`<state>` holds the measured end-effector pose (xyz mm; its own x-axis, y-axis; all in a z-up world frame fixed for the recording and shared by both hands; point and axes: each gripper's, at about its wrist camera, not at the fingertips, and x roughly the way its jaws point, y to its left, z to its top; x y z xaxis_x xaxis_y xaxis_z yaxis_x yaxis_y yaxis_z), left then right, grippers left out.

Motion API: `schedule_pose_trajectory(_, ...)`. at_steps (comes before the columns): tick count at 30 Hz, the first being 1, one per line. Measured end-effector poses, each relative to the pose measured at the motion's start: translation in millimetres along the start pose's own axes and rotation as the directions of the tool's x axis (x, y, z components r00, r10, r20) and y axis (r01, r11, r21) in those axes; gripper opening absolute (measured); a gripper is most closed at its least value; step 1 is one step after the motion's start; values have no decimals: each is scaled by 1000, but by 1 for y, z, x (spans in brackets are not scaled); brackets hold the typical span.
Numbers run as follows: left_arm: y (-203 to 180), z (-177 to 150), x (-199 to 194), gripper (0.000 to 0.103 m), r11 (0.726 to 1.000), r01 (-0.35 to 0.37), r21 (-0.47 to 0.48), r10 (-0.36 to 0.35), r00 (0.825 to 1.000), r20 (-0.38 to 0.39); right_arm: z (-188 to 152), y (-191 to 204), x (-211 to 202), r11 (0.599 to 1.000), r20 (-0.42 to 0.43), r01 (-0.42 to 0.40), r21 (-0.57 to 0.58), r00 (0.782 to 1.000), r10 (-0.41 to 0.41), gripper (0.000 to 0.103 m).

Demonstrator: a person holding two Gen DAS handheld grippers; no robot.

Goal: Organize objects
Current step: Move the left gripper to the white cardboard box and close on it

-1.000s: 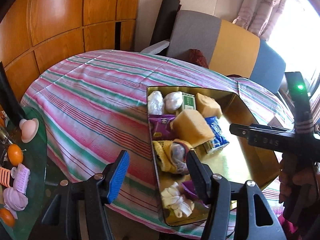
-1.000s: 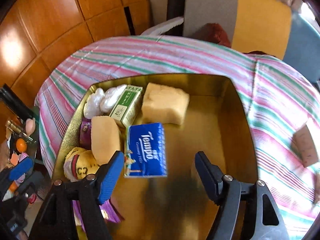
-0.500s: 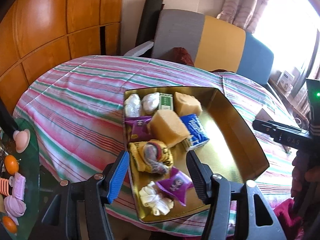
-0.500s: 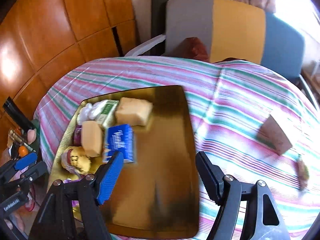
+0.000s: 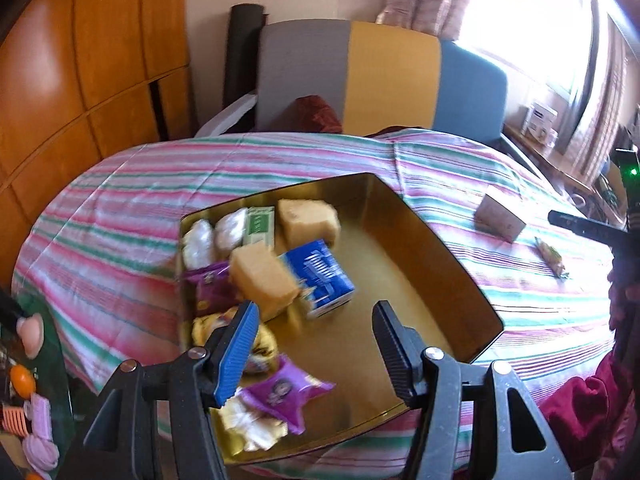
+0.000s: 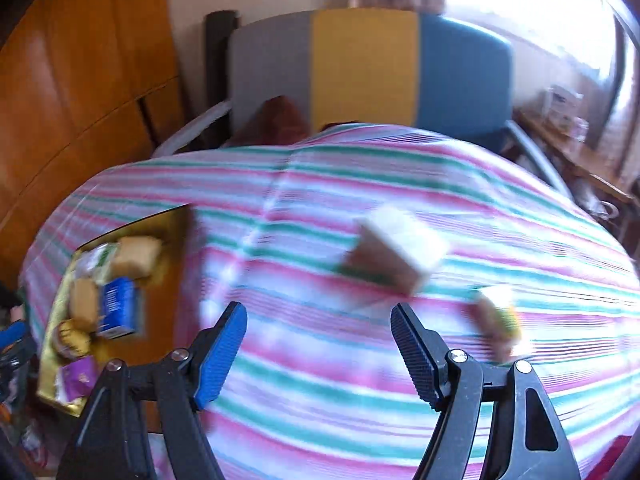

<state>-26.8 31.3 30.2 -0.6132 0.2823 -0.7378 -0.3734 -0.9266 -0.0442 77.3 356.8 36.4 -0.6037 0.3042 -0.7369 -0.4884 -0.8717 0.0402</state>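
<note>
A gold tray point(image 5: 448, 256) sits on the striped tablecloth and holds sponges point(image 5: 264, 280), a blue tissue pack point(image 5: 322, 276), purple packets point(image 5: 286, 394) and other small items along its left side. My left gripper point(image 5: 316, 348) is open and empty above the tray's near end. My right gripper point(image 6: 318, 350) is open and empty over bare cloth, to the right of the tray point(image 6: 60, 320). A small pale box point(image 6: 400, 250) lies just beyond it, and a wrapped snack point(image 6: 500, 320) lies to its right. Both also show in the left wrist view: the box point(image 5: 498, 218), the snack point(image 5: 552, 256).
A grey, yellow and blue chair point(image 5: 380, 76) stands behind the table. A glass side table point(image 5: 28, 400) with oranges and pink items is at the lower left. Wooden panelling point(image 5: 80, 60) lines the left wall. The right wrist view is motion-blurred.
My right gripper has swung right, away from the tray, until the pale box and snack lie ahead of it. The left gripper has pulled back and turned slightly right. Both stay open.
</note>
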Motion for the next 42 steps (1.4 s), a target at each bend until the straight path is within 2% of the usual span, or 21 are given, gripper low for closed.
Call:
schedule_pose_trajectory(7,-47,24,9,60,996,36,85,-37,999,5,3,-111,17,977,22,160,140,986,-164,75)
schedule_pose_trajectory(10,-67,33,15,60,992,51,115,-51,999,0,-6,-150,27,952,8,184,244,981,-191,75)
schedule_pose_trajectory(13,-87,41,23,60,987,64,146,-63,998,-7,-9,-171,33,920,-17,169,354,985,-174,75)
schedule_pose_trajectory(21,-134,58,45,60,973,108,205,-102,994,-41,-10,-173,35,918,-20,137,372,990,-139,75)
schedule_pose_trajectory(29,-173,68,72,60,960,168,225,-147,984,-104,-14,-188,31,885,-18,113,452,993,-118,75)
schedule_pose_trajectory(34,-198,75,96,60,952,249,179,-216,959,-185,-18,-200,31,857,-32,118,502,992,-119,75)
schedule_pose_trajectory(39,-215,76,114,60,945,300,131,-262,933,-245,-22,-209,33,833,-47,120,541,993,-112,75)
schedule_pose_trajectory(42,-225,76,127,65,943,314,110,-272,919,-285,-22,-210,33,827,-47,120,549,992,-113,75)
